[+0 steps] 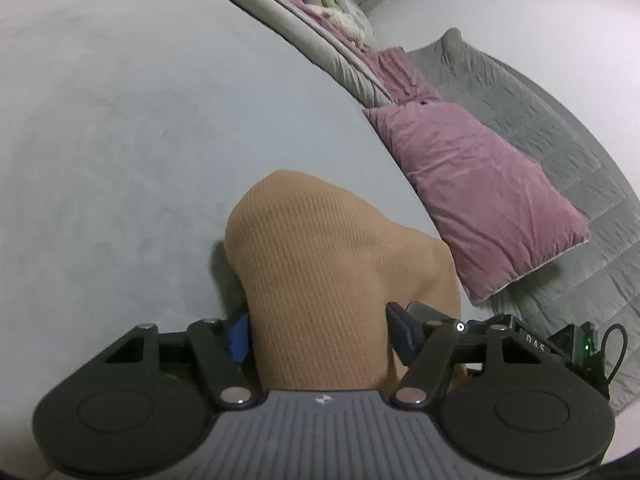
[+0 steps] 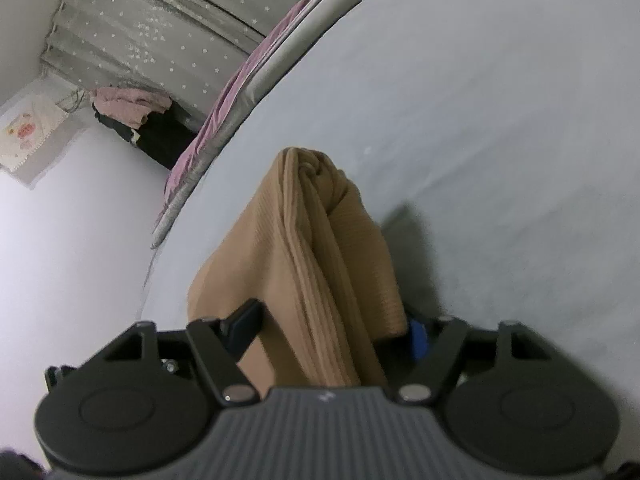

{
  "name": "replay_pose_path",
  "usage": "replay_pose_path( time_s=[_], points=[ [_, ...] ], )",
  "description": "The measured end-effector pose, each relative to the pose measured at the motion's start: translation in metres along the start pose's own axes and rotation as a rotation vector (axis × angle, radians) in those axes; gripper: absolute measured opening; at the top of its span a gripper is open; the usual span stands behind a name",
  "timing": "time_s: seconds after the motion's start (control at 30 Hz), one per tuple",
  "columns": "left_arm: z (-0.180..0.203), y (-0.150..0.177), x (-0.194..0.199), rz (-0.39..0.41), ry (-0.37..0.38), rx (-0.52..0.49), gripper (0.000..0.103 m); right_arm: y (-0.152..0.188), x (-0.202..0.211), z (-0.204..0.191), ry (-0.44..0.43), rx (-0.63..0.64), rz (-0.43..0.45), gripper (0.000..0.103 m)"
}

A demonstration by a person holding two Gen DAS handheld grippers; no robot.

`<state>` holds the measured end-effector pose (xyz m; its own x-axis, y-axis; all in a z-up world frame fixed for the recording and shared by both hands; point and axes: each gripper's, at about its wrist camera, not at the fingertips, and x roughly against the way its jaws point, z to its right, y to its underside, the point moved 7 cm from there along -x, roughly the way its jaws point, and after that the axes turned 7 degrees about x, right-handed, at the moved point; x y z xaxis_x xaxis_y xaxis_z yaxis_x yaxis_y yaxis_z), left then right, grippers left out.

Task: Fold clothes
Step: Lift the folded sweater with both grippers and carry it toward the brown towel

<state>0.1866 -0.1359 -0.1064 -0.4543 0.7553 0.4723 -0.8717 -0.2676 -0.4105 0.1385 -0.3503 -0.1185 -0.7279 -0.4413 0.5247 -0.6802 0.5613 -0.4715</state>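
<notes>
A tan ribbed garment point(image 1: 320, 248) is bunched into a thick fold above the pale blue bed sheet point(image 1: 120, 140). My left gripper point(image 1: 319, 330) is shut on its near end, and its blue pads point(image 1: 239, 336) press into the cloth from both sides. In the right wrist view the same tan garment point(image 2: 320, 248) shows as several stacked folds with a twisted end pointing away. My right gripper point(image 2: 331, 332) is shut on that bundle, with the cloth filling the gap between its pads point(image 2: 418, 338). The fingertips of both grippers are partly hidden by the fabric.
A mauve pillow point(image 1: 480, 192) lies on a grey quilt point(image 1: 560, 140) on the floor by the bed's edge. A mauve blanket point(image 2: 240, 92) hangs over the bed's side. A pile of dark and pink clothes point(image 2: 136, 120) sits near the starred grey curtain point(image 2: 160, 28).
</notes>
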Motion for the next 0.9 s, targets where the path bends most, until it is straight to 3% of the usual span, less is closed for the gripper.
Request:
replay_pose_path(
  time_s=[0.13, 0.6, 0.77, 0.9],
  points=[
    [0.005, 0.001, 0.005, 0.028, 0.009, 0.008, 0.056, 0.001, 0.0, 0.001, -0.04, -0.044, 0.02, 0.054],
    [0.049, -0.003, 0.013, 0.065, 0.013, -0.041, 0.051, -0.018, 0.018, -0.008, -0.085, -0.057, 0.062, 0.049],
    [0.034, -0.003, 0.011, 0.025, -0.046, -0.03, 0.052, -0.017, 0.014, -0.016, -0.02, 0.014, 0.005, 0.057],
    [0.021, -0.003, 0.008, -0.003, -0.046, -0.012, 0.054, -0.015, 0.01, -0.017, 0.011, 0.047, -0.057, 0.065]
  ],
)
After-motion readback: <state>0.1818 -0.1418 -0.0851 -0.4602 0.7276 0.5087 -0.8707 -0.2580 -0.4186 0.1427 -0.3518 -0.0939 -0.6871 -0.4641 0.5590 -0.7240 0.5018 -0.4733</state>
